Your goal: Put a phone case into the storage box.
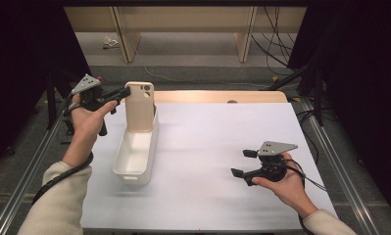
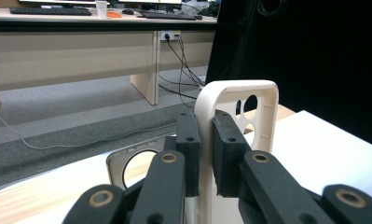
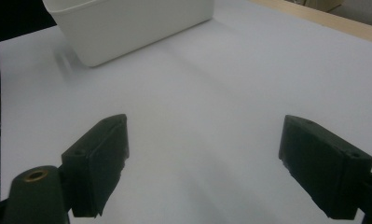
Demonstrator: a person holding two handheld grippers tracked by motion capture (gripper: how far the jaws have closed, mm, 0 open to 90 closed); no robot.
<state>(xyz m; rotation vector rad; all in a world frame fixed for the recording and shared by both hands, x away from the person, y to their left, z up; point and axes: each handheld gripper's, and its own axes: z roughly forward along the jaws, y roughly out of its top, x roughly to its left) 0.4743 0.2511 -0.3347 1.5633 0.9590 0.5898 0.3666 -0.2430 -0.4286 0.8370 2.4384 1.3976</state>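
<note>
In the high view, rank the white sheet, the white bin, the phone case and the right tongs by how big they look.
1. White sheet, by far the largest.
2. White bin.
3. Phone case, held upright by the left tongs.
4. Right tongs; close to the phone case in apparent size, so that order is unsure.

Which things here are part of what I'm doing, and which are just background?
In play: left gripper, shut on the phone case; white bin under the case; right gripper, open over the table.

Lying about: floor cables, desks, keyboards, paper cup.
</note>
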